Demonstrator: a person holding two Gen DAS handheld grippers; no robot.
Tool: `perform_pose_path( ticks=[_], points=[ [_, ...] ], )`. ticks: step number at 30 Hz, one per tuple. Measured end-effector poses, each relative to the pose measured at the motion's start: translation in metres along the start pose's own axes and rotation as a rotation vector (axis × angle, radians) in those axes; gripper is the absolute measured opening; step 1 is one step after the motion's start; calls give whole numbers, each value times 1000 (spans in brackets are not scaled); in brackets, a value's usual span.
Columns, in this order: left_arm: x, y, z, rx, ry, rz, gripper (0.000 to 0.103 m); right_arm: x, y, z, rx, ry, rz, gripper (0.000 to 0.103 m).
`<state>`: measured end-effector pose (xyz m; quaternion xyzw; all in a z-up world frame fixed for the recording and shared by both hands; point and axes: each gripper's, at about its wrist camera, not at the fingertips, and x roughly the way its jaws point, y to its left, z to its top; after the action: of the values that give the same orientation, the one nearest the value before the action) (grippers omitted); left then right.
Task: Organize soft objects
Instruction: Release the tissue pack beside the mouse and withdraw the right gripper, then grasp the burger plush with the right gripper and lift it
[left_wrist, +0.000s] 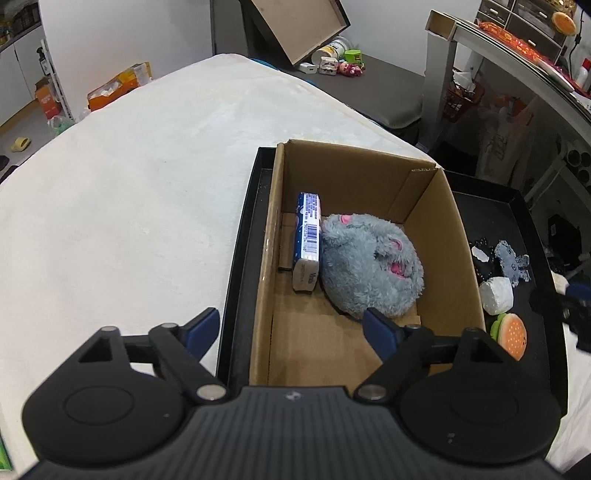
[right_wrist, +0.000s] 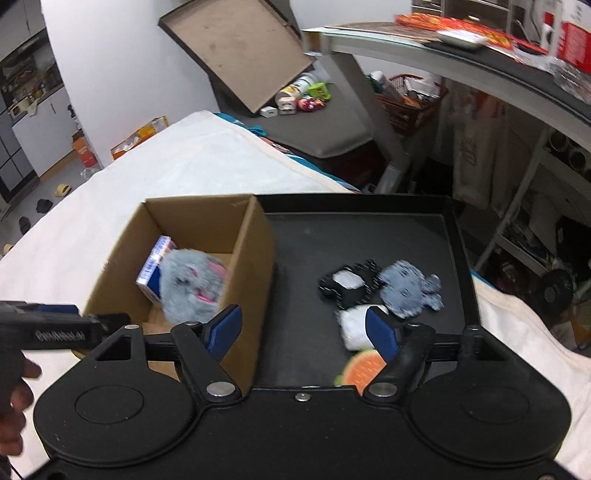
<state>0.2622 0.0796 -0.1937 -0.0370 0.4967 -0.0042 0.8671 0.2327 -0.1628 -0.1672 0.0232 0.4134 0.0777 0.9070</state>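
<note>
- The left gripper (left_wrist: 290, 330) sits nearest the lens at 6 o'clock, blue fingers spread wide with nothing between them, over the near end of the cardboard box (left_wrist: 458, 236).
- The right gripper (right_wrist: 303, 328) is likewise splayed apart and holds nothing, above the black tray (right_wrist: 458, 236).
- Inside the box, a grey plush toy (left_wrist: 369, 262) lies touching a blue-and-white carton (left_wrist: 306, 240) at its 9 o'clock.
- On the tray at the box's 3 o'clock: a burger toy (left_wrist: 511, 334), a white soft piece (left_wrist: 496, 295), a black-and-white item (right_wrist: 347, 284) and a flat grey plush (right_wrist: 406, 288), clustered together.
- Tray and box rest on a white cloth (left_wrist: 129, 184).
</note>
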Motion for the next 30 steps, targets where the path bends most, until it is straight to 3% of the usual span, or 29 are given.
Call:
perform_pose_path(
  ticks=[18,30],
  points=[
    [10,-28,3,62,51,79,93,22,-63,-47,96,84,-34,74],
    [21,-36,6,66,83,128,94,50,-59,-53,112,138,23,75]
  ],
)
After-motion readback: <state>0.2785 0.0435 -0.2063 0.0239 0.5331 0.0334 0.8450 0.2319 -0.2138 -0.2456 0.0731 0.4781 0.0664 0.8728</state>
